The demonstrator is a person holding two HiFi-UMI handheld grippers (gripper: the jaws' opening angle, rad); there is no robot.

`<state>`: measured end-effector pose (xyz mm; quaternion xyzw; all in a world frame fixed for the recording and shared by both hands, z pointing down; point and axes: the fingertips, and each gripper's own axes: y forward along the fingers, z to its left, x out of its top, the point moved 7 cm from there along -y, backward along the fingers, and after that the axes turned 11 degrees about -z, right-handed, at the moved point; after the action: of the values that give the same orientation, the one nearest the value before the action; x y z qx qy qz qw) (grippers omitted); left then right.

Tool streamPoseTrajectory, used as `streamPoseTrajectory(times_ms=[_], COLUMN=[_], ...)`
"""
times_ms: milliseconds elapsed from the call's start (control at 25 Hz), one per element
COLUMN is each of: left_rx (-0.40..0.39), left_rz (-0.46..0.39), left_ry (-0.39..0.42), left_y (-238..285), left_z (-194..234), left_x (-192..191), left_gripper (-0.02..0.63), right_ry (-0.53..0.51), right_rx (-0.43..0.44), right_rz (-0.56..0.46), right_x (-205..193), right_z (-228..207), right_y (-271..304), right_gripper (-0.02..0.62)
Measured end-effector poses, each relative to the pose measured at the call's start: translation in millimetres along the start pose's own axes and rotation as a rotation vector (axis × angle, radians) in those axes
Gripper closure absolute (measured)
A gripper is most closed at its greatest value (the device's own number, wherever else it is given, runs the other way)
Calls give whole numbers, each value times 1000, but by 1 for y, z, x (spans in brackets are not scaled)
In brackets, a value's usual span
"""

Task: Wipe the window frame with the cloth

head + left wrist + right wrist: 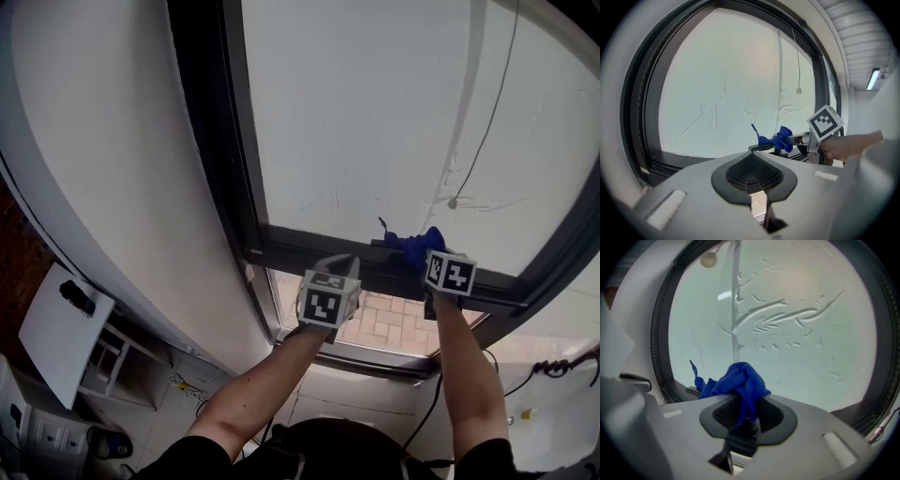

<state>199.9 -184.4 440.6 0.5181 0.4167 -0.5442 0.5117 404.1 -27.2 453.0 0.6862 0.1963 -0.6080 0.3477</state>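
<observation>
The dark window frame (305,249) crosses below a frosted pane. My right gripper (421,254) is shut on a bunched blue cloth (411,244), which rests against the horizontal frame bar. In the right gripper view the cloth (740,380) bulges out over the jaws of that gripper (746,405), with the frame (663,357) curving behind. My left gripper (344,262) sits just left of it at the same bar, shut and holding nothing. The left gripper view shows the left gripper (752,158), the cloth (780,139) and the right gripper's marker cube (825,123) to the right.
A blind cord with a small pull knob (452,202) hangs in front of the glass, right of the cloth. A white wall (112,187) curves at the left. Below stand a white shelf unit (61,333) and cables (553,366). Brick paving (394,319) shows through the lower pane.
</observation>
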Motion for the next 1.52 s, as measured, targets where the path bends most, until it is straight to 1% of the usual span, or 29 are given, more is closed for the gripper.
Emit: streamPoseTrajectory(times_ms=[120, 200, 360, 560, 680, 840, 1000, 1160, 1400, 1520], left_rx=[-2, -7, -27, -28, -38, -45, -69, -86, -108, -125], left_rz=[3, 1, 2, 19, 18, 18, 18, 25, 26, 38], left_ry=[-2, -10, -3, -4, -1, 10, 10, 16, 32, 37], left_y=[3, 4, 9, 14, 19, 28, 42, 55, 71, 80], left_z=[-4, -7, -17, -24, -30, -40, -55, -71, -95, -109], left_x=[-1, -1, -1, -4, -5, -5, -5, -6, -9, -13], left_gripper=[612, 613, 612, 613, 612, 612, 614, 614, 614, 614], right_ry=[1, -7, -108, -99, -100, -86, -74, -67, -53, -54], right_rx=[-23, -17, -8, -18, -26, -3, 13, 0, 2, -12], right_rz=[48, 48, 62, 65, 99, 105, 112, 115, 113, 107], right_x=[-19, -26, -21, -27, -37, -43, -42, -44, -45, -47], right_z=[-16, -20, -17, -30, -46, -58, -69, -89, -116, -132], right_y=[-1, -2, 0, -1, -1, -4, -5, -9, -14, -19], right_gripper=[495, 497, 497, 497, 497, 497, 495, 495, 495, 495])
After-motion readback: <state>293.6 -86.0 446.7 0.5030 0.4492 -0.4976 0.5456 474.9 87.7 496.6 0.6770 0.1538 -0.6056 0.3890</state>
